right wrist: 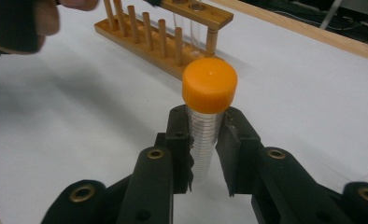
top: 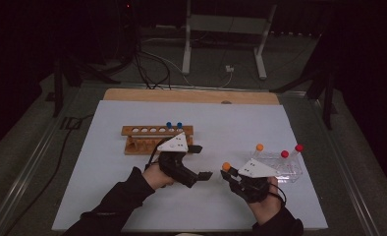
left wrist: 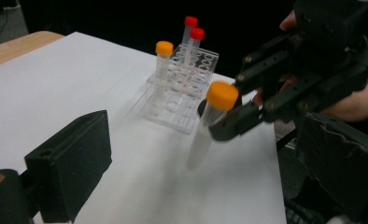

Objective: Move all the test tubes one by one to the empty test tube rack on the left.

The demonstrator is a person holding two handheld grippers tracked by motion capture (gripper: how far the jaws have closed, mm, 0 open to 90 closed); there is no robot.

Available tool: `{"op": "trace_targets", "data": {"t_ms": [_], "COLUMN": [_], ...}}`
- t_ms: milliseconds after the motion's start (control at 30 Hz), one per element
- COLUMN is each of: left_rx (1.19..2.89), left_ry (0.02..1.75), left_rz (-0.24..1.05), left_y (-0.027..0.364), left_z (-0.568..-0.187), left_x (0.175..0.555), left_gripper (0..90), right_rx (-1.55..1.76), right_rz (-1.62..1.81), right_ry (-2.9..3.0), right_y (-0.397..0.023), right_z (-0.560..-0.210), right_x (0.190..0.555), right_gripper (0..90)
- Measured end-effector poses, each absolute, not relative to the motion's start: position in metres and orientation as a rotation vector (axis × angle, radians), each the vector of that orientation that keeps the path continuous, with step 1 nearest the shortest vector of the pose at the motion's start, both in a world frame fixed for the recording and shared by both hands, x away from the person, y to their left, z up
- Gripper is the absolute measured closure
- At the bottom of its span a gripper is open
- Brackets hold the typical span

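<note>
My right gripper (top: 229, 173) is shut on a clear tube with an orange cap (right wrist: 209, 84), gripping it just under the cap and holding it upright above the white mat. In the left gripper view the same tube (left wrist: 204, 133) hangs from the right gripper's black fingers (left wrist: 233, 123). My left gripper (top: 202, 161) stands open a short way to the left of the tube, its jaws wide apart and nothing between them. A wooden rack (top: 157, 132) behind the left hand holds two blue-capped tubes (top: 174, 125). A clear plastic rack (top: 285, 169) sits at the right.
The clear rack (left wrist: 182, 88) holds one orange-capped tube (left wrist: 163, 60) and two red-capped tubes (left wrist: 194, 35). The white mat (top: 108, 196) covers most of the table, with a wooden edge (top: 191, 96) at the back. The floor beyond holds cables and a metal stand (top: 226, 29).
</note>
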State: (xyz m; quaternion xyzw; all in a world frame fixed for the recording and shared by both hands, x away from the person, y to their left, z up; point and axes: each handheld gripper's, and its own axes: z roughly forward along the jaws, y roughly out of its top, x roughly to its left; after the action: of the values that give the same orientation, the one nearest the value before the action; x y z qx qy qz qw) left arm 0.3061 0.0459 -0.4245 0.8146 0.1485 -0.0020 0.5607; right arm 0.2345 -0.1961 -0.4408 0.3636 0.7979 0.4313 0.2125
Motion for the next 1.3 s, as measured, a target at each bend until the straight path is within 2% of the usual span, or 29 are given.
{"op": "trace_targets", "data": {"t_ms": [167,500,800,1133,1300], "left_rx": [1.928,1.967,2.003,2.015,2.005], "left_ry": [0.315,0.278,0.268,0.268,0.289], "left_rz": [-0.008,0.021,0.015,0.046,0.072], "left_y": [0.030,0.007,0.001,0.003,0.010], "left_z": [-0.422,-0.421,-0.424,-0.421,-0.415], "left_x": [0.304,0.304,0.306,0.307,0.310], "left_gripper": [17.4,50.3,67.9,71.1,71.2], "right_rx": [0.995,0.997,0.997,0.985,0.995], "right_rz": [1.201,1.201,1.202,1.215,1.234], "right_ry": [2.222,2.224,2.215,2.204,2.165], "right_y": [-0.194,-0.194,-0.195,-0.197,-0.201], "right_z": [-0.441,-0.441,-0.440,-0.441,-0.440], "right_x": [0.234,0.234,0.234,0.235,0.235], "right_gripper": [75.0,75.0,74.9,73.3,63.5]}}
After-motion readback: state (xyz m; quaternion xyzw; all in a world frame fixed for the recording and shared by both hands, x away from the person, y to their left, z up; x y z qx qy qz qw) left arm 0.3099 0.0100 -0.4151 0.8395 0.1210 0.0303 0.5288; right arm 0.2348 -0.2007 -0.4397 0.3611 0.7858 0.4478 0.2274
